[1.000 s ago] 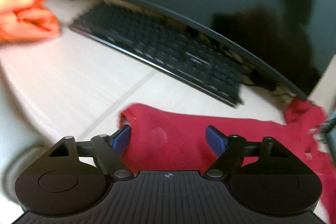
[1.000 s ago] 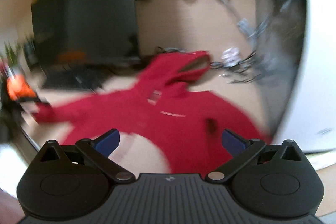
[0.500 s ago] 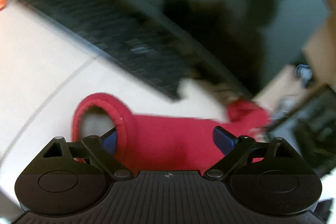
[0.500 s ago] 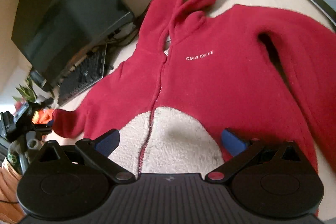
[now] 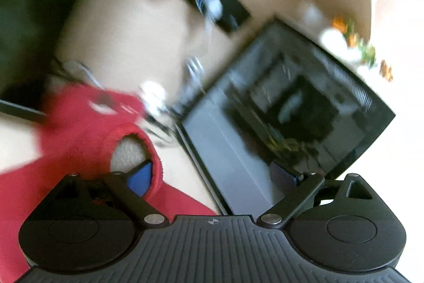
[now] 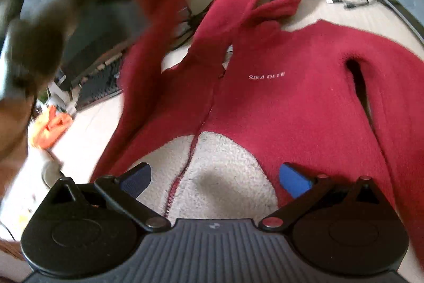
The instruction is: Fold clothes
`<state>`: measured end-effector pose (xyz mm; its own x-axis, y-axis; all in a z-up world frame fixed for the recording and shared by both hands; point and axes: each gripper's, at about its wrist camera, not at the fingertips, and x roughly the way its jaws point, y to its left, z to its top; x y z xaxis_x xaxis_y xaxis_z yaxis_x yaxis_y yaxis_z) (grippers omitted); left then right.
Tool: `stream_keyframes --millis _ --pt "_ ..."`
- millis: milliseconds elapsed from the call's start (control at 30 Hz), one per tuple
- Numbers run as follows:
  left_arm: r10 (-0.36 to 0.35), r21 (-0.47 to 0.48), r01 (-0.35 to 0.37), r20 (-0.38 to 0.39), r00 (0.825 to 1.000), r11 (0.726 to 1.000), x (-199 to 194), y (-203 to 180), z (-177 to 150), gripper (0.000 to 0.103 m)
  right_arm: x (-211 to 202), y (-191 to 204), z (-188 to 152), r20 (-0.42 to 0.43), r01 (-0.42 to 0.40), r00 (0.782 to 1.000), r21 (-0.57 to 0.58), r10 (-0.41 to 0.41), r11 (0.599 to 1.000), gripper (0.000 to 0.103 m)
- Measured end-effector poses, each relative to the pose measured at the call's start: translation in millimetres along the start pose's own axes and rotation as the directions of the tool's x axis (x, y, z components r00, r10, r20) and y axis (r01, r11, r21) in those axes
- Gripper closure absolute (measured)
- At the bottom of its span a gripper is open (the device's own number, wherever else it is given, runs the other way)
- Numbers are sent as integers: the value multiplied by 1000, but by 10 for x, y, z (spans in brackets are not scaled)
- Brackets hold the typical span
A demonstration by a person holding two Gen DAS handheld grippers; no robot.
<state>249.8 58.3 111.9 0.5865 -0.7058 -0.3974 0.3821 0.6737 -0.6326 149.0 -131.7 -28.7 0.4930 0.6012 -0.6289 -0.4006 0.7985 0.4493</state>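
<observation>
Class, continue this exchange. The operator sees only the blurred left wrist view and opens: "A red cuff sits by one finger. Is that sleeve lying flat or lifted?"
Observer: Lifted. The right wrist view shows the raised sleeve standing above the red hoodie. The left hand-held gripper has just been opening its jaws, and the cuff only rests by one finger.
Operator: Where is the right hand-held gripper?
Observer: The right hand-held gripper is open over the cream fleece panel, astride the zip.
Operator: And the other sleeve?
Observer: The other sleeve lies flat beside the body.
</observation>
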Motion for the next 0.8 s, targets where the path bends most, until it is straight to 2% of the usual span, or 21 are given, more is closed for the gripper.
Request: stream_keyframes --millis 33,67,100,133,200,300,400,467,500,533,633,700,767,800 --pt "4 -2 -4 -70 998 1000 195 -63 -5 5 -8 31 2 3 20 1000 -26 -19 999 0" --pt "33 19 -30 -178 983 999 369 -128 -61 5 -30 53 2 17 51 999 -53 -50 997 0" --pt "67 49 -55 -278 958 997 527 -192 -126 5 -71 69 3 40 89 995 -84 -86 992 0" --pt "118 122 -82 -335 935 989 592 -250 -238 5 -121 85 6 67 128 990 -117 -120 985 0" --pt "257 336 -128 -372 892 933 622 -360 -521 5 -176 86 23 80 180 982 -162 -169 970 0" --pt "390 469 -210 -327 861 858 446 -346 -821 5 -254 25 35 89 235 971 -183 -222 955 0" --pt "258 318 -163 -284 924 934 -23 -153 -904 4 -443 26 85 145 272 958 -171 -249 947 0" --pt "199 243 -145 -215 956 959 -362 2 -957 2 -624 79 165 212 272 949 -173 -234 946 0" --pt "201 210 -162 -179 963 964 -482 86 -992 1 -672 95 254 230 246 951 -161 -206 956 0" --pt "207 176 -180 -147 967 968 -590 176 -1029 1 -720 111 344 247 220 952 -149 -179 964 0" --pt "264 72 -257 -120 957 964 -698 509 -1169 0 -571 14 695 223 117 969 -26 -108 993 0" --pt "291 58 -286 -113 950 956 -655 627 -1228 0 -269 -133 907 181 86 979 67 -97 994 3" --pt "307 54 -303 -101 946 952 -634 698 -1292 0 68 -257 1029 111 146 981 118 -159 982 18" --pt "296 56 -292 -86 951 955 -638 705 -1299 0 194 -297 1046 72 152 984 142 -163 978 37"
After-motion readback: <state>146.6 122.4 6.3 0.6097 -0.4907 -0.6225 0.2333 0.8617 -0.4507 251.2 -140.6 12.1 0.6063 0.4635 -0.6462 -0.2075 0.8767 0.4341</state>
